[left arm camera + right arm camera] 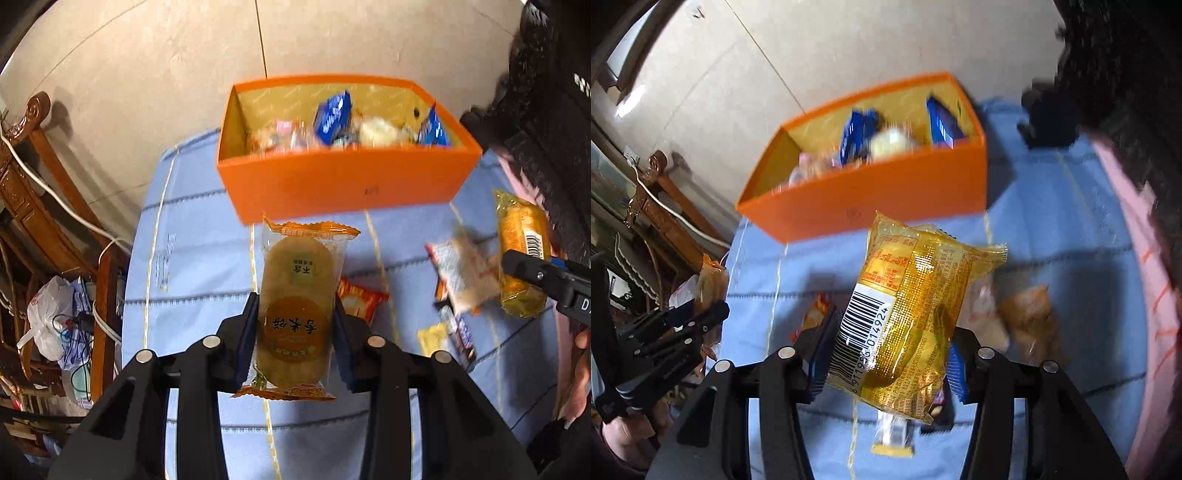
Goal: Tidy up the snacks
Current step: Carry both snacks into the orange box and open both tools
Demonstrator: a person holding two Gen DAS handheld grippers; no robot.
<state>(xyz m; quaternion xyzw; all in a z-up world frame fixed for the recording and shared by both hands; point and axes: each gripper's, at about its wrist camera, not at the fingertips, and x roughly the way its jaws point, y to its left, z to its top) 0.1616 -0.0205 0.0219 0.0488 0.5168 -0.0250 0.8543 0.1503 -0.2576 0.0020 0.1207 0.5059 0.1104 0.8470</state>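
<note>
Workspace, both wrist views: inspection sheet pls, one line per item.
Surface: blue cloth with stripes over the table.
Job's things: orange box holds snacks; loose packets lie on the cloth.
Clutter: white plastic bag at the left.
Grippers: left gripper shut on round cake packet; right gripper shut on yellow barcode packet.
Cables: white cable over the chair.
Surroundings: carved wooden chair, beige wall.

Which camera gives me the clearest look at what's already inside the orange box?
Left wrist view: it faces the orange box nearly square-on, showing blue packets and pale wrapped snacks across its interior. In the right wrist view the box sits angled and blurrier, its contents partly hidden.
</note>
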